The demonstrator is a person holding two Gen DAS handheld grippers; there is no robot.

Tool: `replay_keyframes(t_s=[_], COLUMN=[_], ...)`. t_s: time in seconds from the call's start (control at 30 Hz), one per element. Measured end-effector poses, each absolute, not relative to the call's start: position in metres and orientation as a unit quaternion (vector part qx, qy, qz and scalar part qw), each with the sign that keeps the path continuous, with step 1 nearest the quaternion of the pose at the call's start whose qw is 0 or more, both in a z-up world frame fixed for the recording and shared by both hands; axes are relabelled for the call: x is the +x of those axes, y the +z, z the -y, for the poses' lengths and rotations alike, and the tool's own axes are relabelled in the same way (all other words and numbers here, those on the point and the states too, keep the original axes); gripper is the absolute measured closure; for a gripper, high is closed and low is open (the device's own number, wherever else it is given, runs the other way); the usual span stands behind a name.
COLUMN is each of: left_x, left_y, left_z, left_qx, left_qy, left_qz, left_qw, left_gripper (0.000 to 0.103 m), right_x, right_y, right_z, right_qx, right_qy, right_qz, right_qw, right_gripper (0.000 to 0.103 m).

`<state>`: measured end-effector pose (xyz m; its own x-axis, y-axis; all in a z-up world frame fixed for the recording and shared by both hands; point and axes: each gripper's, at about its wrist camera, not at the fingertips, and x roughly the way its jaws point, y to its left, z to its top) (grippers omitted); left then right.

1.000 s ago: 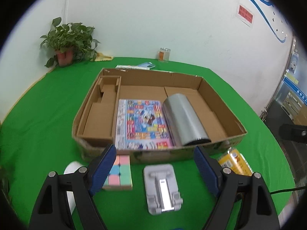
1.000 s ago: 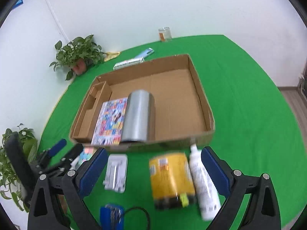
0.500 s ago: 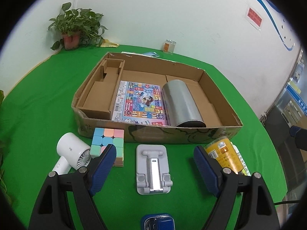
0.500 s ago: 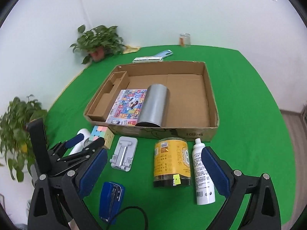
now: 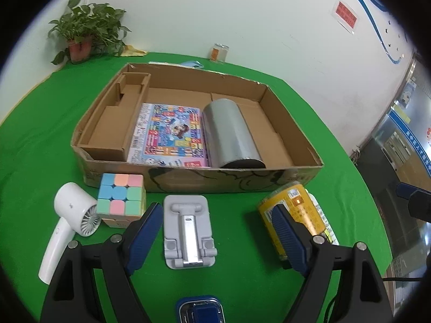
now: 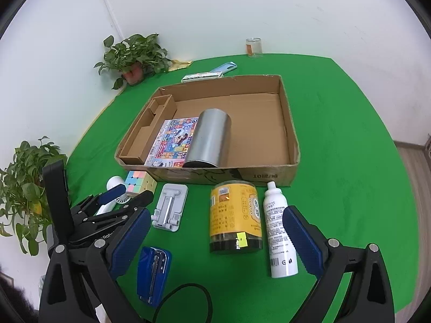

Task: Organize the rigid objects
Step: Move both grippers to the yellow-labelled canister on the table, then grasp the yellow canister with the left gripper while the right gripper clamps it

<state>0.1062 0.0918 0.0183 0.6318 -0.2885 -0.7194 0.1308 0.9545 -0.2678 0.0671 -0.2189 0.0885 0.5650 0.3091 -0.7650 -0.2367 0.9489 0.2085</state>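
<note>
A cardboard box (image 5: 188, 180) (image 6: 293, 140) holds a colourful booklet (image 5: 168, 134) and a lying silver cylinder (image 5: 231, 134) (image 6: 208, 138). In front of it on the green cloth lie a white hair dryer (image 5: 67, 215), a pastel cube (image 5: 120, 193) (image 6: 138, 180), a grey phone stand (image 5: 188, 226) (image 6: 169, 207), a yellow jar (image 5: 296, 210) (image 6: 235, 215), a white spray bottle (image 6: 277, 228) and a blue stapler (image 6: 153, 274). My left gripper (image 5: 215, 231) is open above the phone stand. My right gripper (image 6: 215, 231) is open above the yellow jar. Both are empty.
Potted plants (image 5: 83, 35) (image 6: 134, 59) stand at the back left, and another plant (image 6: 24, 188) is beside the table. A small glass jar (image 5: 219, 52) and flat items (image 6: 207, 72) lie behind the box. A black cable (image 6: 183, 301) runs near the stapler.
Both grippers have pulled back and up from the box, so more objects in front of it show. Nothing on the table has moved.
</note>
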Motion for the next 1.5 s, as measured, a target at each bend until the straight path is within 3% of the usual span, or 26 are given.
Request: replay_keyframes(t_s=[0.27, 0.4, 0.63, 0.67, 0.7, 0.73, 0.97, 1.07, 1.1, 1.3, 1.5], left_x=[0.12, 0.122, 0.11, 0.109, 0.11, 0.111, 0.121, 0.123, 0.122, 0.124, 0.125], left_y=[-0.004, -0.015, -0.02, -0.021, -0.021, -0.021, -0.034, -0.043, -0.045, -0.052, -0.049], left_z=[-0.079, -0.073, -0.074, -0.075, -0.076, -0.077, -0.066, -0.061, -0.062, -0.064, -0.063], left_qx=[-0.131, -0.144, -0.145, -0.15, -0.153, -0.157, -0.169, -0.181, -0.187, -0.187, -0.205], left_qy=[-0.17, -0.171, -0.173, -0.173, -0.173, -0.174, -0.191, -0.203, -0.202, -0.201, -0.232], left_qz=[-0.456, -0.476, -0.488, -0.49, -0.491, -0.492, -0.523, -0.542, -0.543, -0.567, -0.566], left_qw=[0.864, 0.851, 0.843, 0.841, 0.84, 0.838, 0.813, 0.796, 0.793, 0.777, 0.764], left_gripper=[0.02, 0.02, 0.02, 0.02, 0.02, 0.02, 0.021, 0.021, 0.021, 0.021, 0.021], right_x=[0.067, 0.079, 0.087, 0.088, 0.089, 0.089, 0.057, 0.04, 0.034, 0.026, 0.057], right_y=[0.036, -0.023, -0.051, -0.05, -0.054, -0.056, -0.048, -0.051, -0.049, -0.037, -0.071], right_z=[0.258, 0.25, 0.239, 0.236, 0.231, 0.227, 0.186, 0.165, 0.161, 0.185, 0.208], right_qx=[0.079, 0.08, 0.108, 0.099, 0.086, 0.084, -0.024, -0.034, -0.029, 0.041, 0.134], right_qy=[0.104, 0.132, 0.132, 0.125, 0.129, 0.141, 0.129, 0.131, 0.152, 0.19, 0.186], right_qz=[-0.451, -0.5, -0.459, -0.457, -0.469, -0.475, -0.451, -0.445, -0.444, -0.449, -0.521], right_qw=[0.883, 0.852, 0.872, 0.875, 0.87, 0.865, 0.883, 0.885, 0.882, 0.872, 0.822], right_gripper=[0.004, 0.004, 0.014, 0.017, 0.03, 0.031, 0.031, 0.022, 0.017, 0.016, 0.022])
